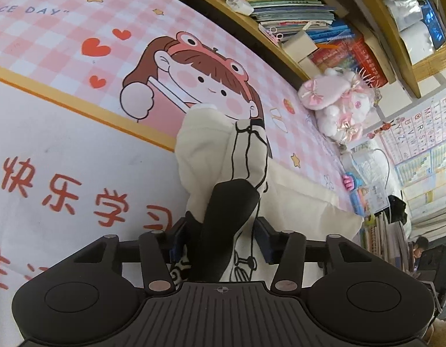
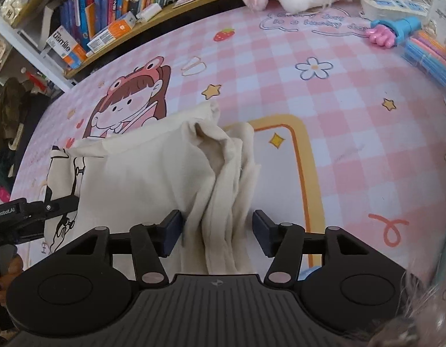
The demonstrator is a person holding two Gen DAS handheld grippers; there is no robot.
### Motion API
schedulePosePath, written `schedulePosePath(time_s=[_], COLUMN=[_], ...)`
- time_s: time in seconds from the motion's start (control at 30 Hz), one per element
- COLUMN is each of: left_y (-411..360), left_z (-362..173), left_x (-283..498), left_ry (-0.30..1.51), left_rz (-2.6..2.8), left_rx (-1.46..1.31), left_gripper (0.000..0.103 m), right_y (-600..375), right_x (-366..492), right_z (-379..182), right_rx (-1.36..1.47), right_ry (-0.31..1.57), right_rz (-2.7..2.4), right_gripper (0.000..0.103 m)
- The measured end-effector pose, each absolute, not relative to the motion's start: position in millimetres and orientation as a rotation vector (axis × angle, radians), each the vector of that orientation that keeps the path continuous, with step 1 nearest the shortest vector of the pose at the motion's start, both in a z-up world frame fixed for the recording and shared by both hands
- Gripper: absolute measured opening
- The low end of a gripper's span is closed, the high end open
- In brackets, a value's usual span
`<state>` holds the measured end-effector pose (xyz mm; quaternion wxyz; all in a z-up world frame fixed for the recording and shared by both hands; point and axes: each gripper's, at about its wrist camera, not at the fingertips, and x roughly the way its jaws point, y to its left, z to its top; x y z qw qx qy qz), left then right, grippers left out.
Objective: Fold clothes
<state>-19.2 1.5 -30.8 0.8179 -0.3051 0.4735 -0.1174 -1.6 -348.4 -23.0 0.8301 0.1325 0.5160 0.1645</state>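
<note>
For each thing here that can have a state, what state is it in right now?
Cream garment: bunched and partly lifted, not yet folded flat.
Left tongs: open, with printed fabric between the fingers.
Right tongs: open, with a gathered bundle between the fingers.
Desk mat: lying flat under the garment.

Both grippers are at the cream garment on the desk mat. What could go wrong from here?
1. The right gripper stands open around a thick bunch of the cream garment; closing may catch only some layers.
2. The left gripper also looks open around bunched cloth, so lifting could undo the fold.
</note>
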Motion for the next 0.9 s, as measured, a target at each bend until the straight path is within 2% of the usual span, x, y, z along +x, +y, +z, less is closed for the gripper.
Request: schedulePosePath(time_s=[0.03, 0.07, 0.13, 0.17, 0.27, 0.33, 0.4, 0.47, 0.63, 0.8, 0.83, 0.9], left_y=[-1, -2, -5, -7, -8, -4, -1, -1, 0, -2, -2, -2], left_z=[-30, -27, -21, -17, -15, -22, -26, -28, -33, -34, -34, -33], left_x=[-19, -20, -22, -24, -24, -23, -22, -22, -21, -22, -22, -23], left_ry=[1.008, 1.002, 0.989, 0.982, 0.987, 1.01, 1.018, 1.017, 1.013, 1.006, 1.004, 0.997], left_rz=[-0.247, -0.245, -0.242, -0.24, -0.257, -0.246, -0.24, -0.24, -0.237, -0.224, -0.222, -0.213], left_rx=[-0.64, -0.624, -0.59, -0.574, -0.563, -0.596, -0.628, -0.644, -0.68, -0.695, -0.698, -0.708], left_gripper=[0.042, 0.034, 0.023, 0.022, 0.023, 0.028, 0.032, 0.04, 0.042, 0.037, 0.029, 0.023], right_y=[-346, -344, -339, -336, -335, -338, -342, -347, -352, -351, -351, -351], right_x=[-1, 0, -2, -5, -10, -10, -7, -3, 2, 2, 3, 2], right_z=[-23, -23, -19, -13, -4, -5, -11, -16, -24, -24, -25, -24], right_rx=[0.277, 0.274, 0.236, 0.201, 0.149, 0.152, 0.183, 0.215, 0.273, 0.265, 0.267, 0.268], right_ry=[1.096, 1.098, 1.079, 1.055, 1.008, 1.01, 1.04, 1.07, 1.101, 1.094, 1.094, 1.089], right_rz=[0.364, 0.381, 0.389, 0.391, 0.403, 0.404, 0.395, 0.385, 0.391, 0.42, 0.428, 0.439], right_gripper=[0.043, 0.036, 0.025, 0.021, 0.02, 0.02, 0.023, 0.033, 0.04, 0.038, 0.032, 0.026])
